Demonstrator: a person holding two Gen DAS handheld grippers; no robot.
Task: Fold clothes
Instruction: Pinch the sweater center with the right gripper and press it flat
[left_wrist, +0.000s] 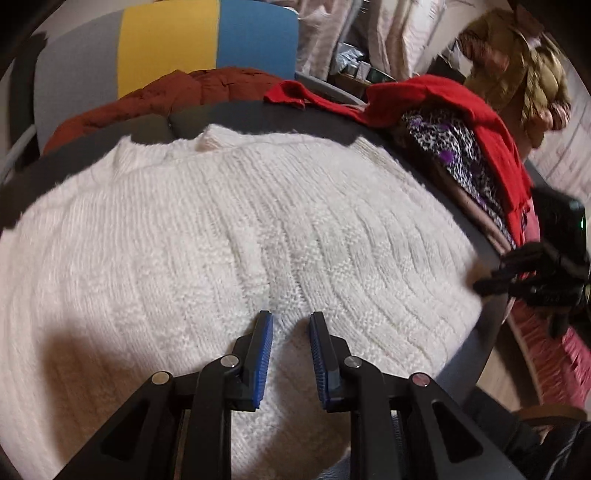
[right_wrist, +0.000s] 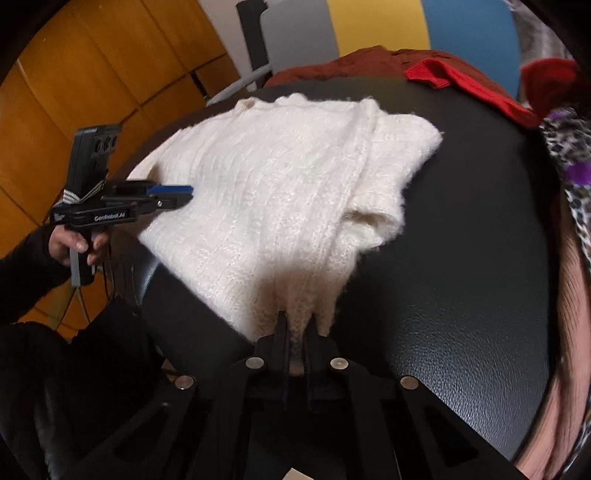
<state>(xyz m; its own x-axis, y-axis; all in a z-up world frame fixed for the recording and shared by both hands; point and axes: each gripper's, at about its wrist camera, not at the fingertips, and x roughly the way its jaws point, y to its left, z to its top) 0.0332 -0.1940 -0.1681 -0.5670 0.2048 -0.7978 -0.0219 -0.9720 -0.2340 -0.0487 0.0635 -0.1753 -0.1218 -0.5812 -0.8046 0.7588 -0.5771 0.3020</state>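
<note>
Your right gripper (right_wrist: 297, 325), bottom centre, pinches the white sweater's (right_wrist: 280, 192) hem; your left gripper (left_wrist: 291, 332) hovers slightly open, empty. Next, grip its side and fold over.

A cream-white ribbed knit sweater (left_wrist: 229, 229) lies on the black tabletop (right_wrist: 461, 258) ahead of the blue-padded claw (left_wrist: 291, 332). Beyond it to the right sit a bright red garment (left_wrist: 461, 107) and a purple-spotted leopard print (left_wrist: 447, 147), with a rust-brown one (left_wrist: 155, 96) farther back.

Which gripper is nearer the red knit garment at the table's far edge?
Right. The right gripper, shut on the white knit sweater's near hem, sits on the red knit garment's side; the left gripper hovers over the sweater's opposite edge.
</note>
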